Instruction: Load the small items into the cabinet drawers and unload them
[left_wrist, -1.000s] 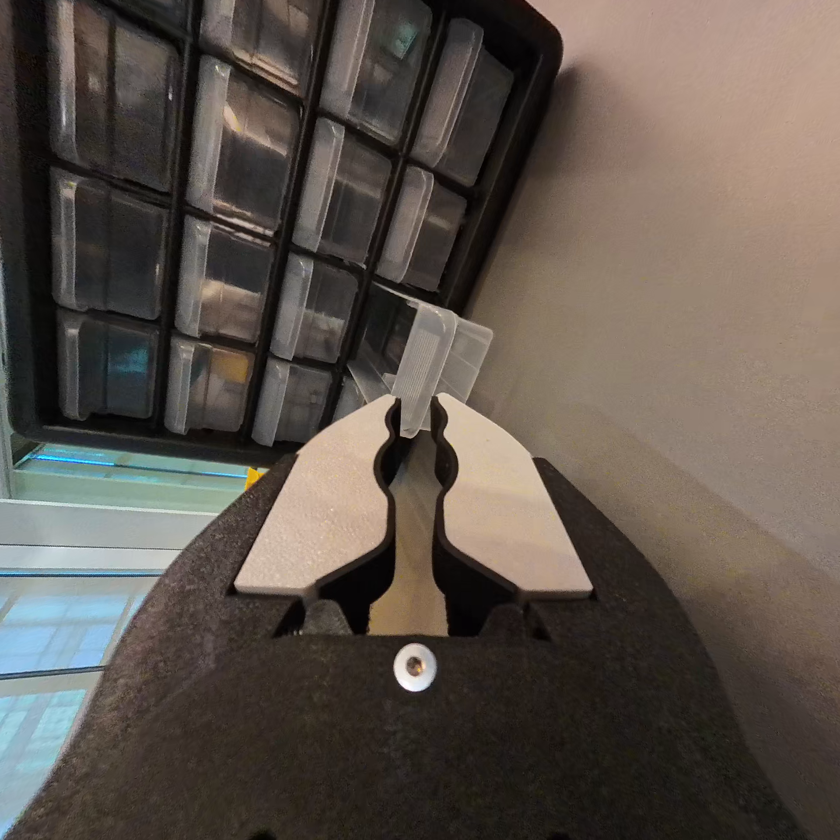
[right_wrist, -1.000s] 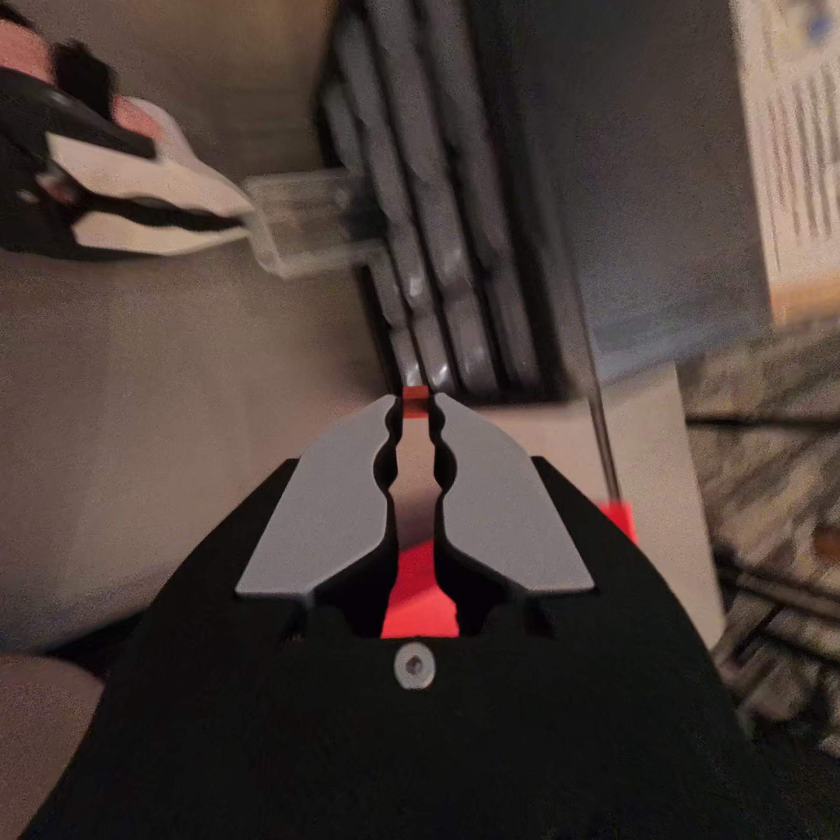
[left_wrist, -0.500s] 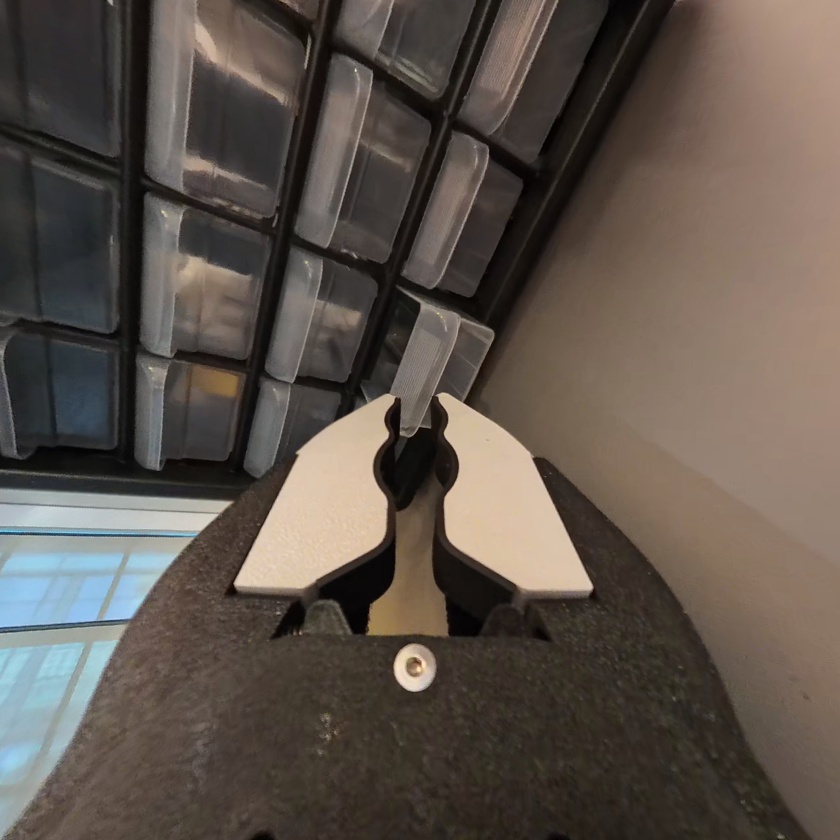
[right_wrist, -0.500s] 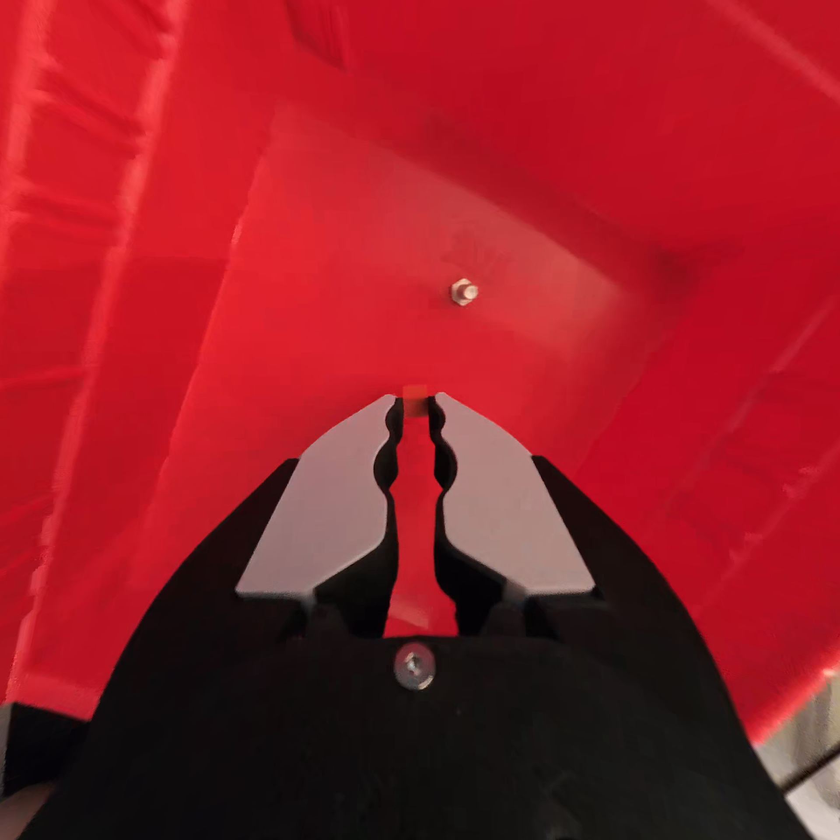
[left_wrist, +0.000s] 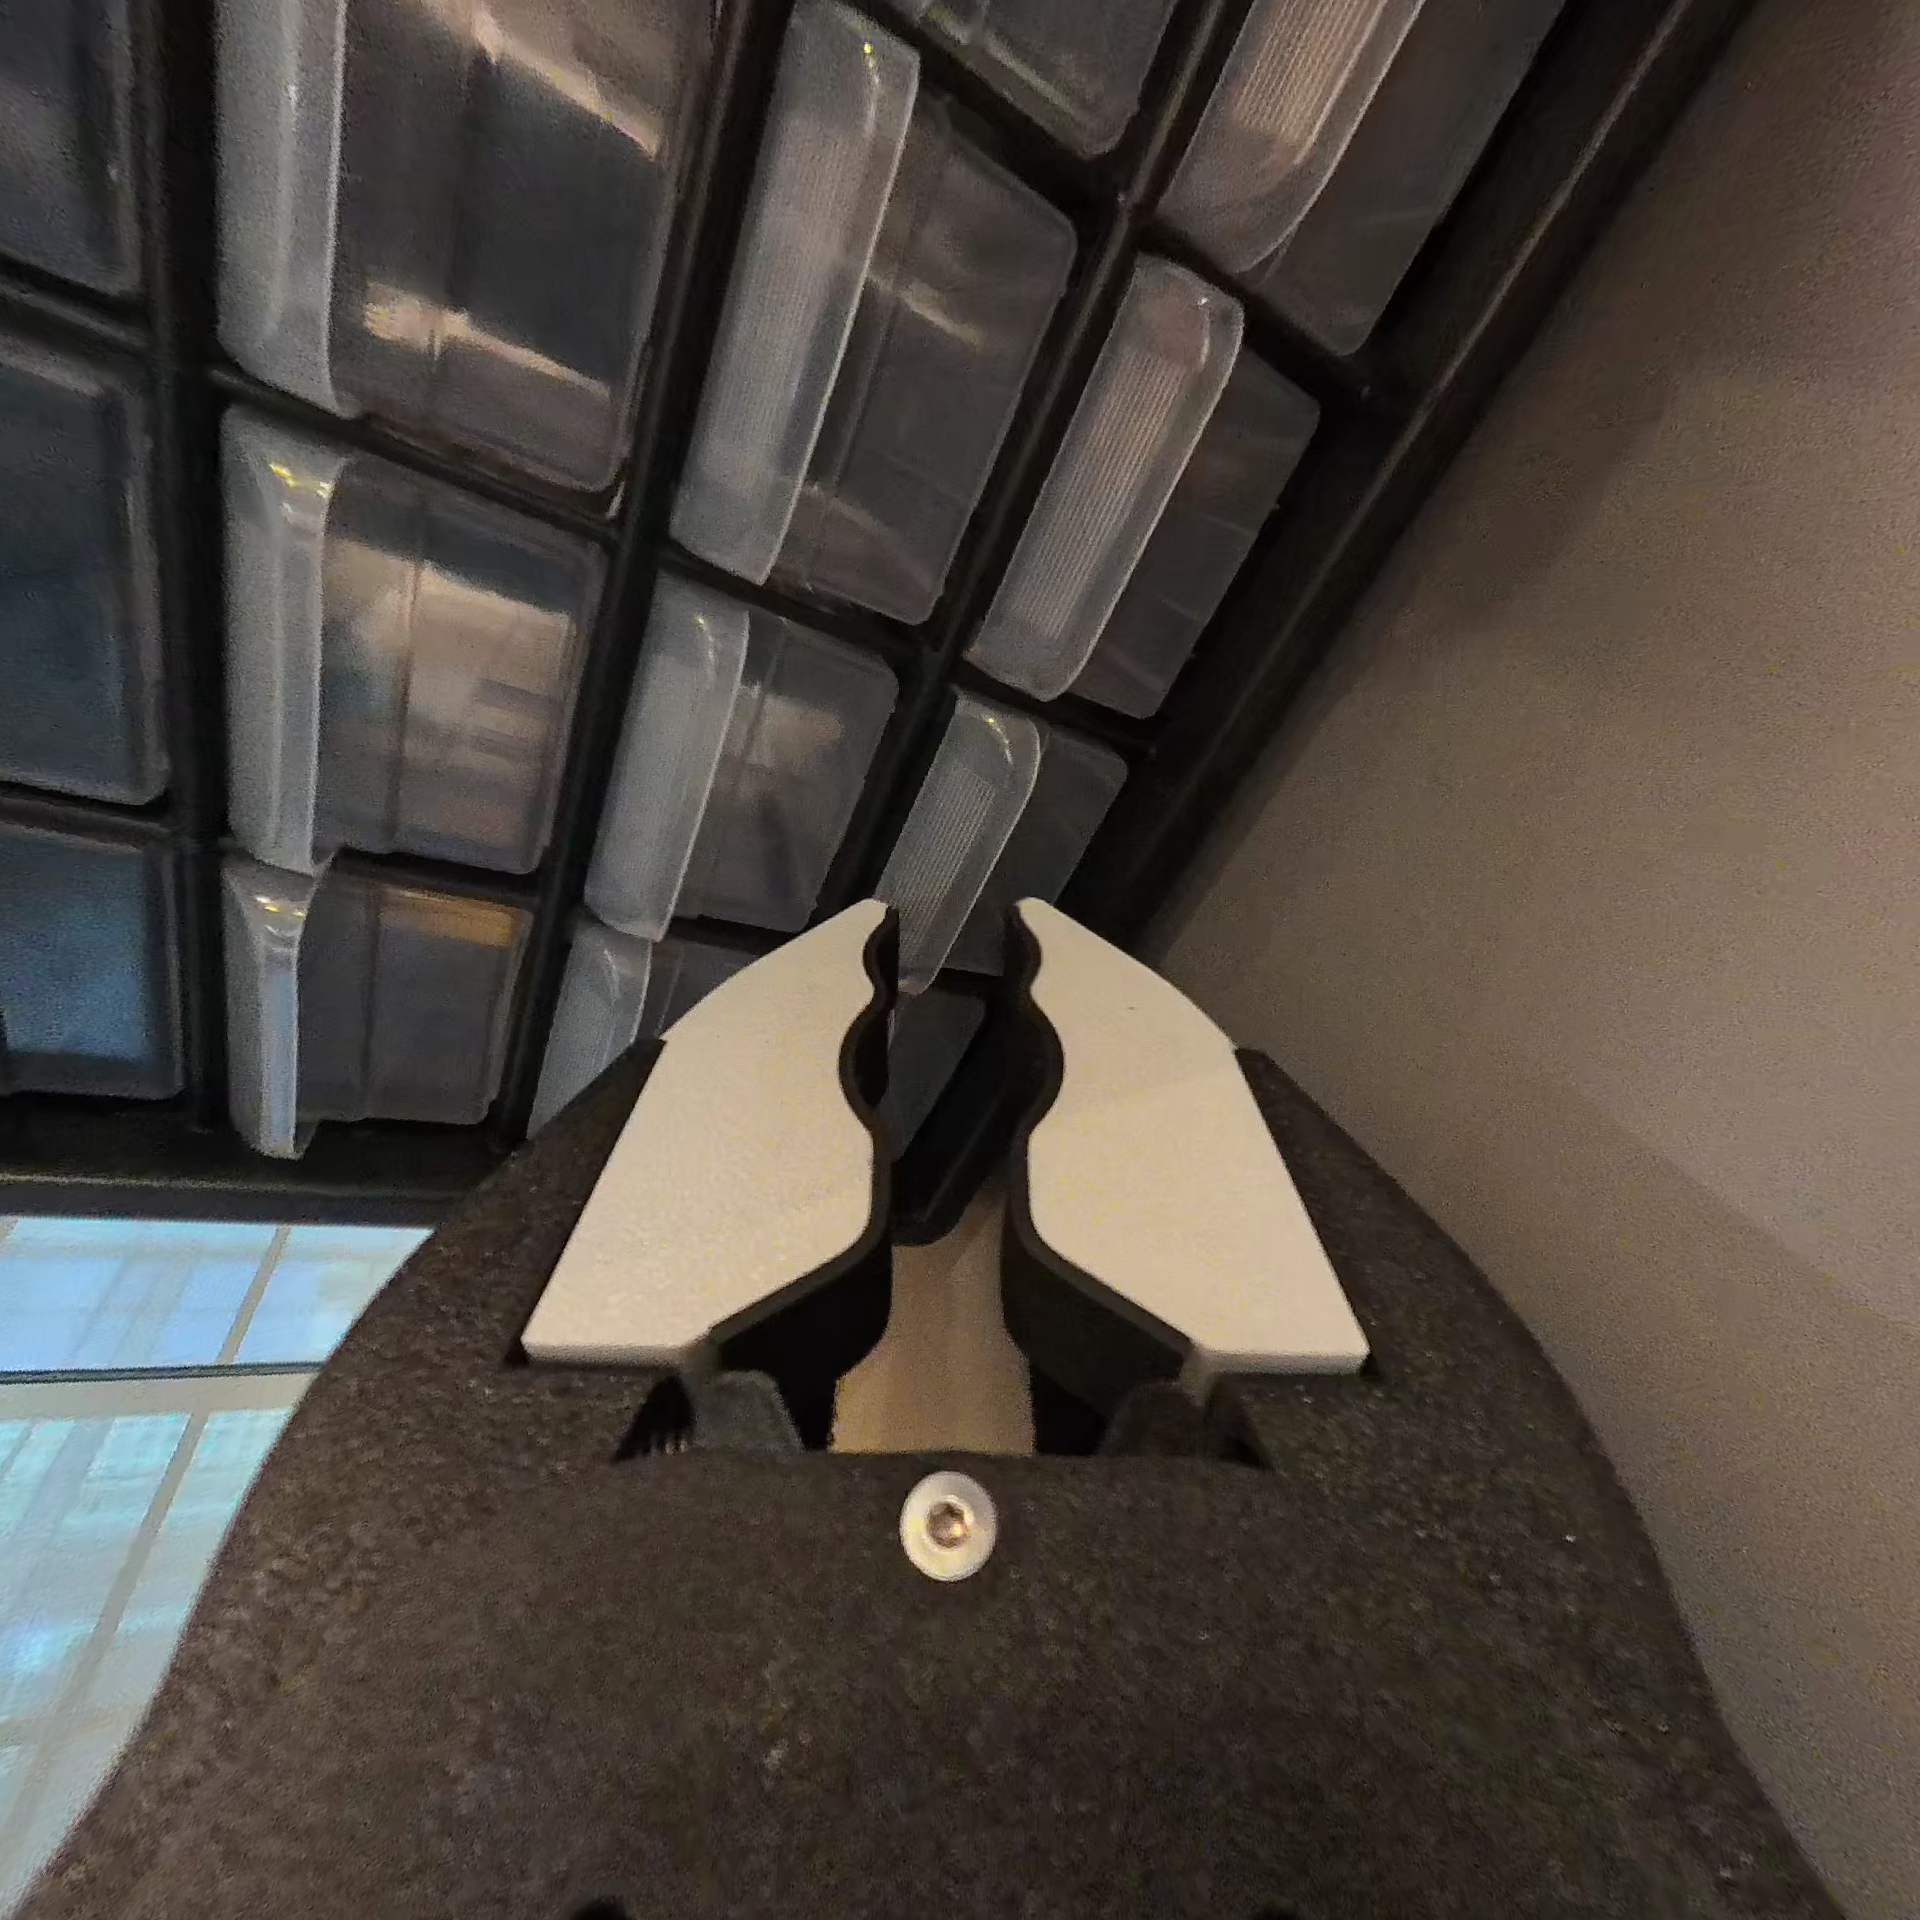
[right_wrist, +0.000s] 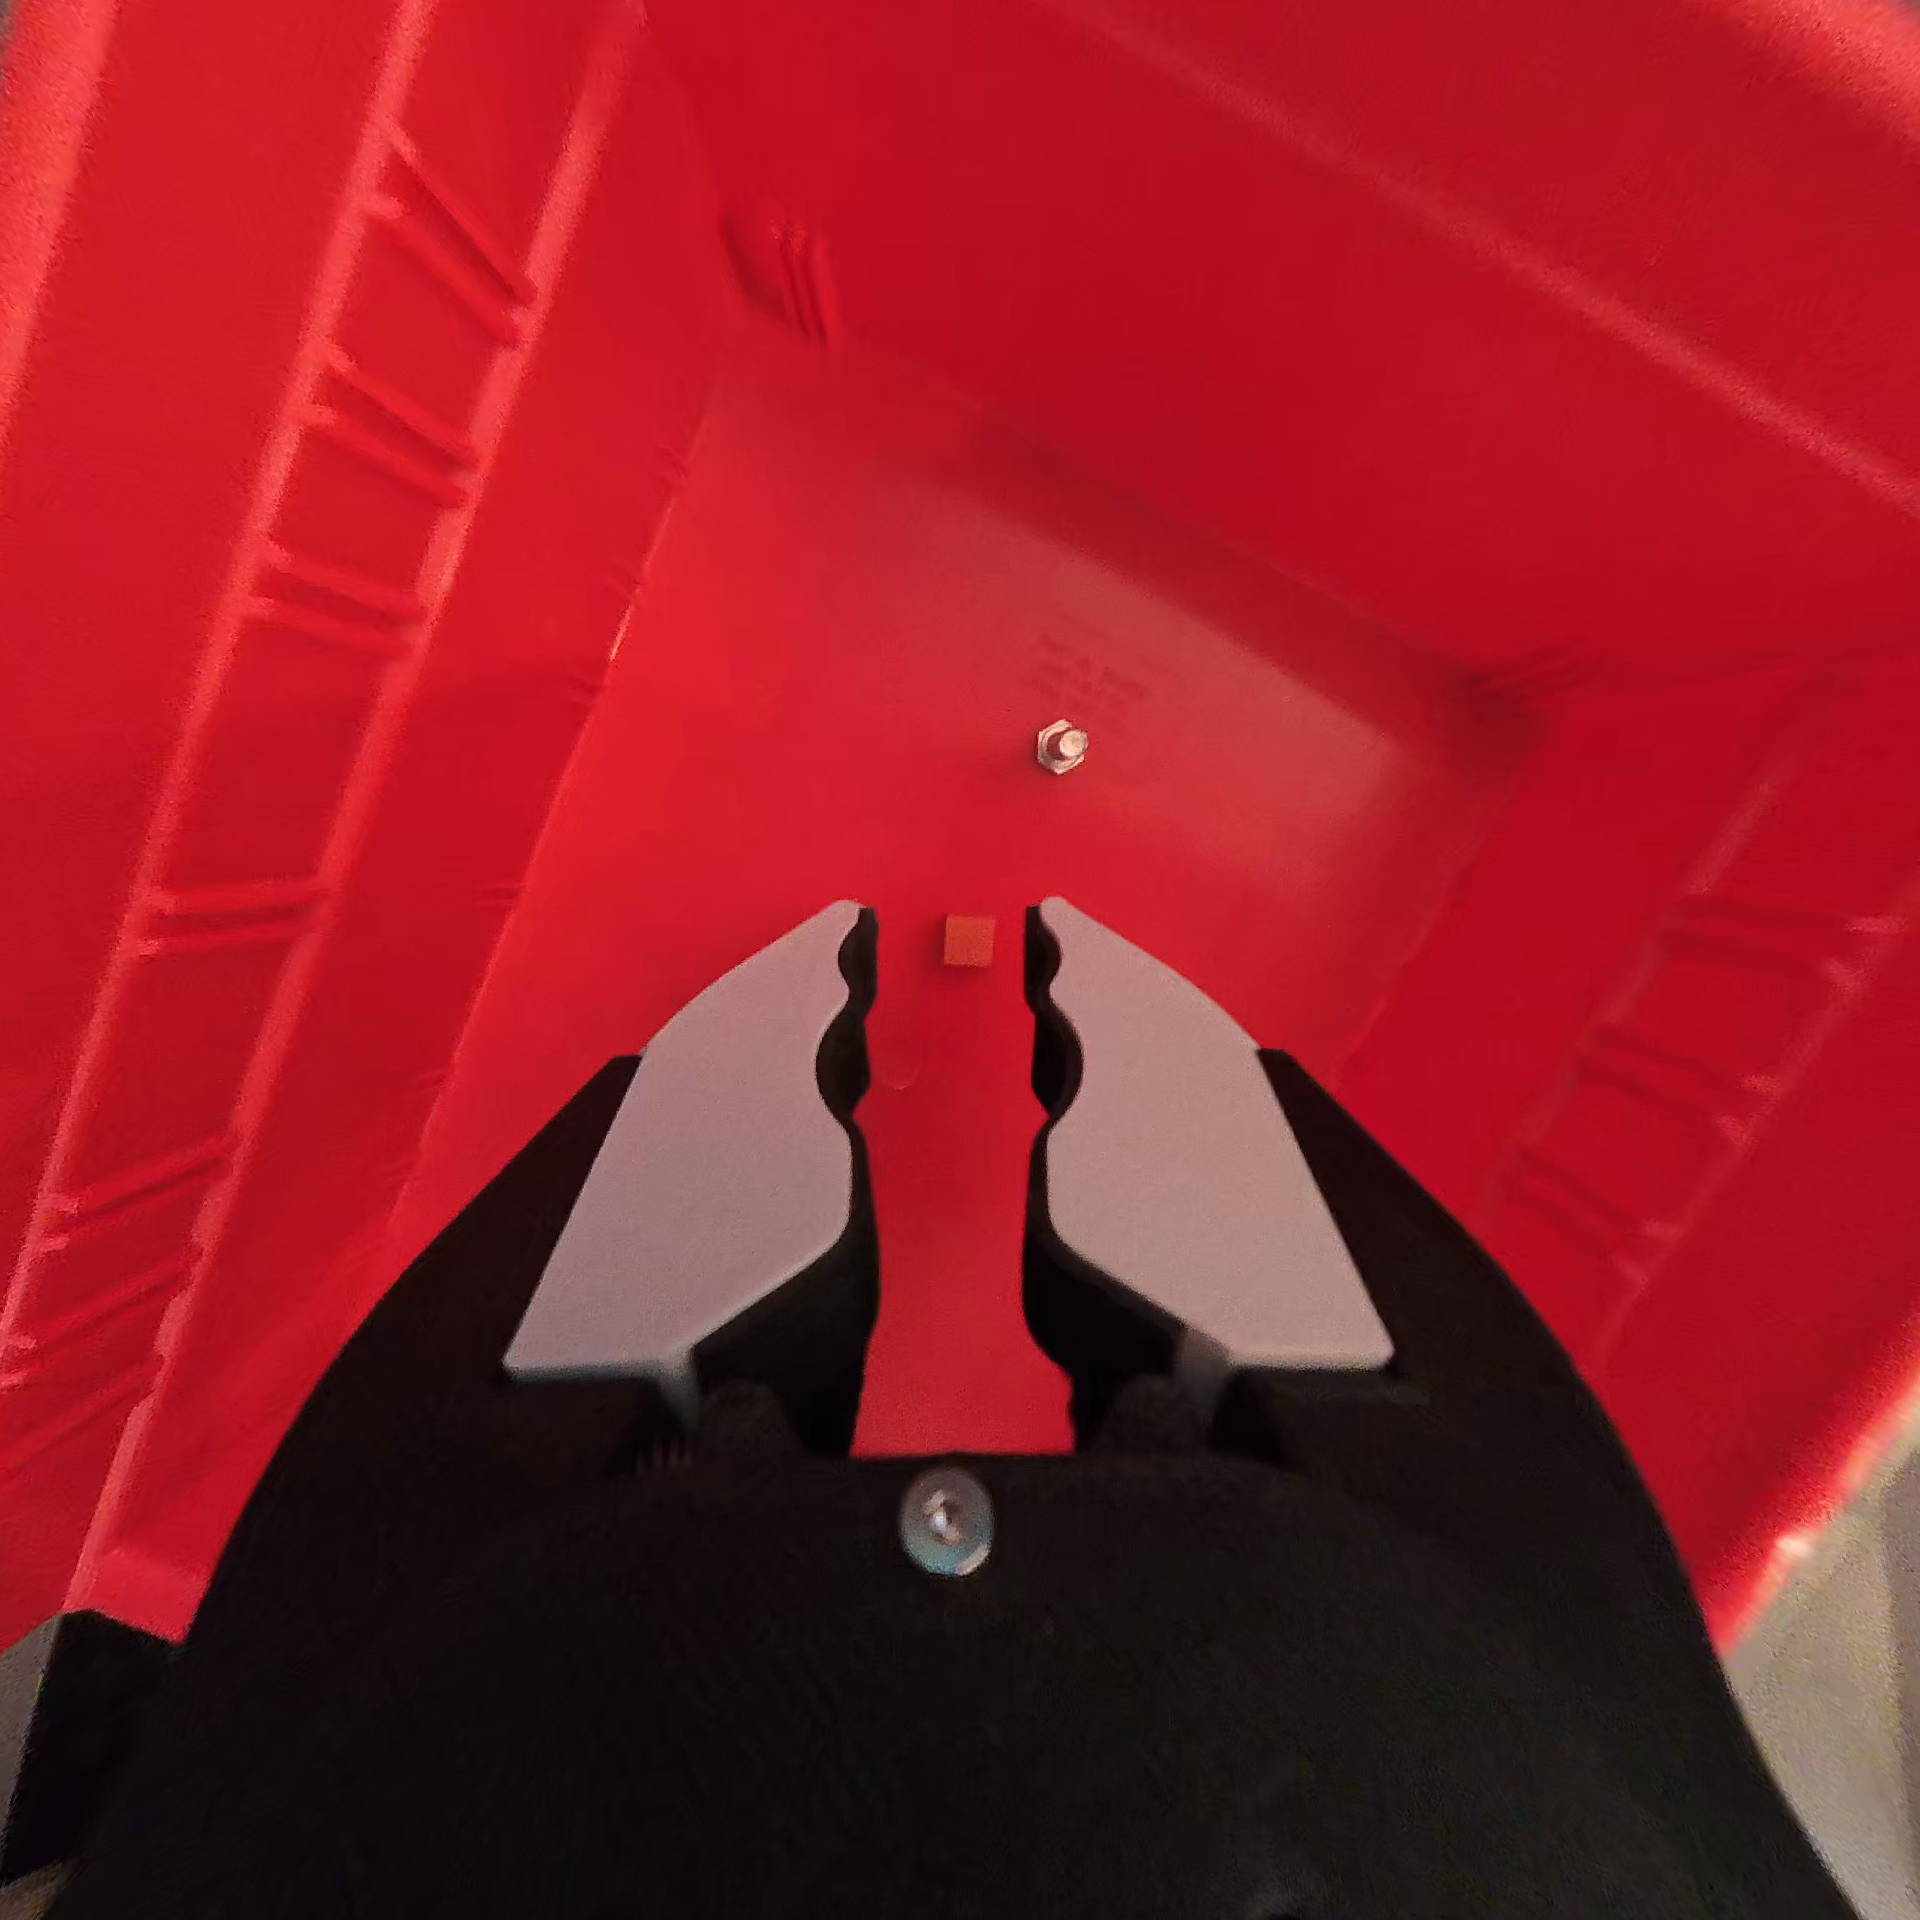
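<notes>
Beige wall on the right of the left wrist view, a strip of pale blue window low on its left; red plastic fills nearly everything in the right wrist view.

Left side, near to far. Your left gripper (left_wrist: 948, 914) has its jaws spread a little, holding nothing. The frosted handle lip of the drawer (left_wrist: 961, 831) in the cabinet's lower right corner pokes into the gap at the tips, closer to the left finger; whether it touches that finger can't be told. That drawer looks pushed in level with its neighbours. Beyond it the black cabinet (left_wrist: 1382, 582) runs up and away as a grid of closed translucent drawers. Contents too murky to read.

Right side, near to far. Your right gripper (right_wrist: 951, 920) is down inside the red bin (right_wrist: 312, 623) — jaws apart, nothing pinched. A small orange cube (right_wrist: 968, 942) sits on the bin floor right in line with the gap between the fingertips, roughly centred between them and clear of both. Farther along the floor, a little right of that line, lies a silver nut (right_wrist: 1061, 746), well apart from the cube.

Judgement: the right gripper is the one placed for the next pick. The cube is squarish, so no long axis to worry about; the axis of approach is straight ahead. The nut would need a reach forward and slightly right.
</notes>
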